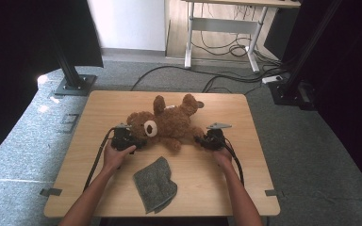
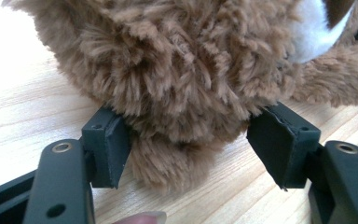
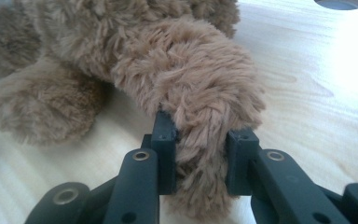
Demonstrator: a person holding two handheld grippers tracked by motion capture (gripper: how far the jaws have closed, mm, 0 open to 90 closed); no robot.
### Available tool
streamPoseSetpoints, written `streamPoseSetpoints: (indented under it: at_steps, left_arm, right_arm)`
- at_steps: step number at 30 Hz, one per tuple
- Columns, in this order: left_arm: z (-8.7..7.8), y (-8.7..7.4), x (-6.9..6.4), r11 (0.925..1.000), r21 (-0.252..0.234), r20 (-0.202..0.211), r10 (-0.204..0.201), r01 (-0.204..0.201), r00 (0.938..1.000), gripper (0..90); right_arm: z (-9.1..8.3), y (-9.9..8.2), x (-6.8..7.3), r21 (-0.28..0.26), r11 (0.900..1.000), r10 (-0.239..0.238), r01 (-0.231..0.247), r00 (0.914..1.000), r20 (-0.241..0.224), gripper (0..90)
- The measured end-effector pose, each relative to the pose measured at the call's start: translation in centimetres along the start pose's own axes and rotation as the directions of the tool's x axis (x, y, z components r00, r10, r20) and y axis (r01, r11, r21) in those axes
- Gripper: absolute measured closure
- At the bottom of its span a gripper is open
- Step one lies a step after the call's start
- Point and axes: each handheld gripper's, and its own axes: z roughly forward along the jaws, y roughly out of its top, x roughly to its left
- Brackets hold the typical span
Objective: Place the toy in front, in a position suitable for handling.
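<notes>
A brown teddy bear (image 1: 169, 125) lies on its back on the wooden table (image 1: 245, 160), head toward the left. My left gripper (image 1: 139, 141) stands wide at the bear's head. In the left gripper view my left gripper (image 2: 193, 144) has the furry head (image 2: 182, 70) between its jaws, and both pads touch the fur. My right gripper (image 1: 199, 140) is at the bear's right side. In the right gripper view my right gripper (image 3: 200, 154) is shut on a furry limb (image 3: 200, 84), and the pile is squeezed between the pads.
A folded grey cloth (image 1: 155, 183) lies on the table between the person's forearms, near the front edge. Black stands, cables and a white desk frame (image 1: 217, 28) occupy the floor beyond the table.
</notes>
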Motion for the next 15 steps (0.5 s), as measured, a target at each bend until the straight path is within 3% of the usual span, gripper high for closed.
streamPoseSetpoints:
  at_steps: [10,15]
  left_arm:
    - [-0.7,-1.1,-0.6,0.9995,0.012,0.04,0.03,-0.03,0.9987,33.1]
    - [-1.0,-1.8,-1.2,0.9982,0.009,0.03,0.058,-0.059,0.9978,33.0]
  right_arm:
    - [-2.5,-2.4,1.8,-0.011,0.9999,-0.01,0.01,0.9998,-0.02,70.4]
    - [-3.5,-3.4,2.6,-0.017,0.9998,-0.011,0.011,0.9997,-0.023,70.3]
